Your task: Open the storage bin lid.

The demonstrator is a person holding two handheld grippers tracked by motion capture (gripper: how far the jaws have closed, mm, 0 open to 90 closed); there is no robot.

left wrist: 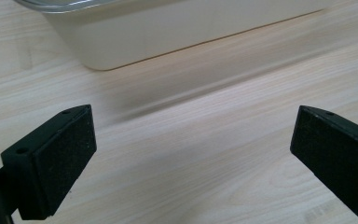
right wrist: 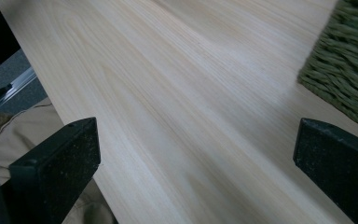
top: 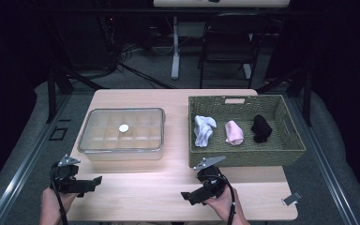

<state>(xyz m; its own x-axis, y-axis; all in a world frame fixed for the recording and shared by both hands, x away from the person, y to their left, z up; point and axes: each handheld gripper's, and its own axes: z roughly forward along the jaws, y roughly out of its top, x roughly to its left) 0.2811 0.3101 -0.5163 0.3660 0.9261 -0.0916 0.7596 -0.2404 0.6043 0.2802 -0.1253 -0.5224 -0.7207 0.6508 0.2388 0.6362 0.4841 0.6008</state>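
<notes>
High view: clear lidded box [top: 121, 133] w/ grid compartments sits table-left, small white disc [top: 123, 127] on its lid; green woven basket [top: 245, 130] to the right holds three rolled socks in a row: white [top: 203, 130], pink [top: 234, 132], black [top: 261, 128]. Left gripper [top: 92, 182] and right gripper [top: 187, 196] low over the near edge, each in a hand, nothing held. Left gripper view: jaws spread wide over bare table [left wrist: 205, 154], box wall [left wrist: 177, 32] just ahead. Right gripper view: jaws wide apart, empty; basket corner [right wrist: 347, 70] upper right.
</notes>
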